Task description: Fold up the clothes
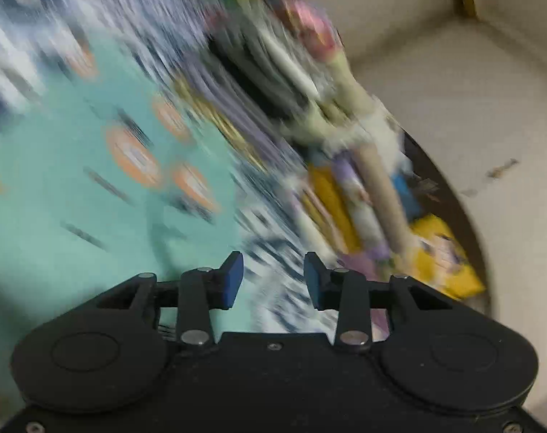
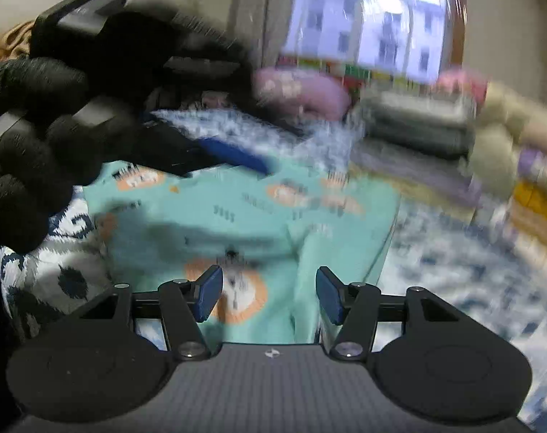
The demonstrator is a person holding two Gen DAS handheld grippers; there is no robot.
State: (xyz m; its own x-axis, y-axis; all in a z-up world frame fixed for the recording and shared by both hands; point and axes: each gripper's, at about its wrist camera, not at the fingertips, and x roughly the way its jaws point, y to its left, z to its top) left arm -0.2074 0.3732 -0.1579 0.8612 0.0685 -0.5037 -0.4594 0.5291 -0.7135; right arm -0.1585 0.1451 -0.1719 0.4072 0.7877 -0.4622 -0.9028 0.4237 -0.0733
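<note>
While both views are smearing with motion blur, the left claw (image 1: 273,276) is standing released, its 2 blue pads (image 1: 233,279) parted with nothing between them. Through the gap a blue-and-white patterned cover (image 1: 273,288) is showing, and the edge of the teal garment (image 1: 57,198) is lying just left of the left pad. Whether the pads are touching the cloth cannot be told. The garment, printed with orange round patches, is spreading across the left half of this view. Beyond it, to the right, a stack of folded clothes (image 1: 345,187) in yellow, purple, cream and dark tones is standing along the edge of the surface, with a pale wall or floor (image 1: 454,108) further right.

In the right wrist view, the right claw (image 2: 270,297) is also hanging wide open, gripping nothing, its blue pads (image 2: 208,296) apart over the teal garment (image 2: 244,223). An orange patch is showing directly between the pads. The garment is lying on the patterned cover (image 2: 454,252), which is extending to the right. At upper left, a black-gloved hand (image 2: 31,137) is holding the other gripper above the far side of the garment. Further back, the stacked folded clothes (image 2: 418,133) are sitting at right, a pink item (image 2: 302,90) beside them, and a window (image 2: 367,18) is showing buildings behind.
</note>
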